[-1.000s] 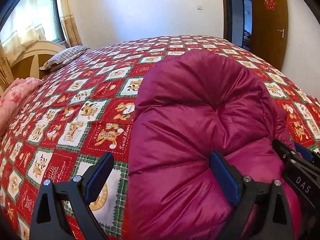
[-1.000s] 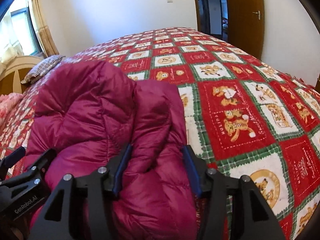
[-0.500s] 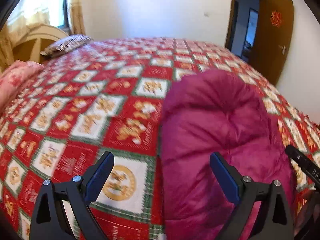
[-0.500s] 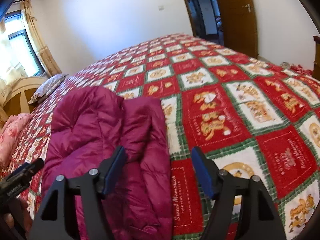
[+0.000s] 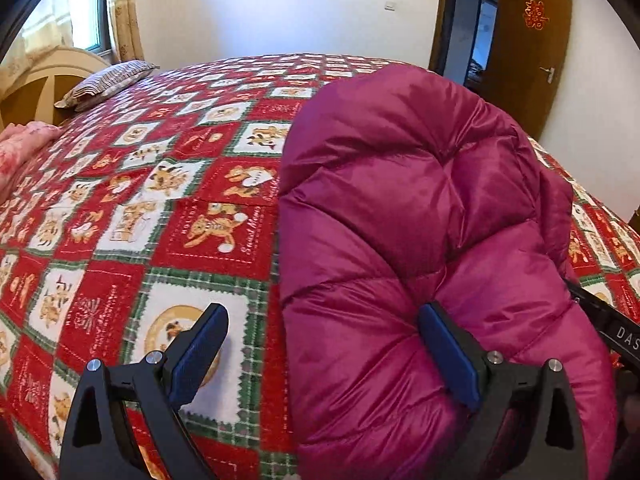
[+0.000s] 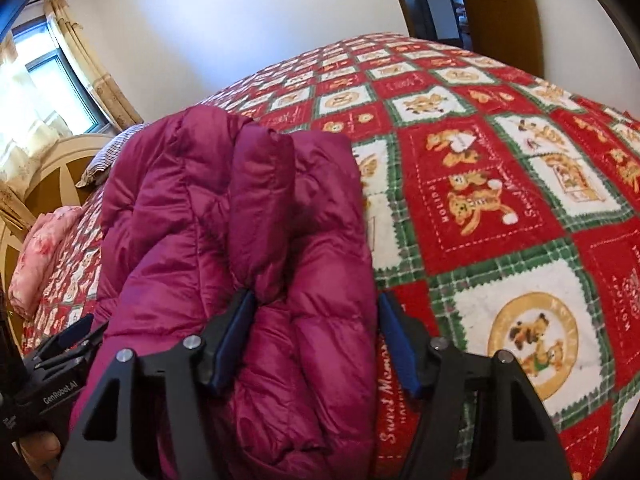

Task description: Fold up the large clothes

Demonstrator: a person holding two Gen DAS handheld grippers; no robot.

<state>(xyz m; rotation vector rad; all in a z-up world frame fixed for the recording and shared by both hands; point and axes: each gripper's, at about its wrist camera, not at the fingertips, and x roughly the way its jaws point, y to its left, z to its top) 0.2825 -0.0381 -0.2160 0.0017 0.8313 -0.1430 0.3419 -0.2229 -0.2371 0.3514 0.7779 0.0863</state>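
Where jacket (image 5: pixel 420 240) bulges, pillow (image 5: pixel 108 84) beyond, possibly touching headboard (image 5: pixel 36 88).

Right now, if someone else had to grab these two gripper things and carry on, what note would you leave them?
Left gripper: open, straddling the jacket's left edge, gripping nothing.
Right gripper: open around the jacket's right fold, not clamped.
Jacket: a puffy magenta bundle lying on the bed, already folded in on itself lengthwise.
Done: the sides appear folded in.
Left: probably close on the near end and fold it over toward the far end, then flatten. Whether more folds are needed I cannot tell.
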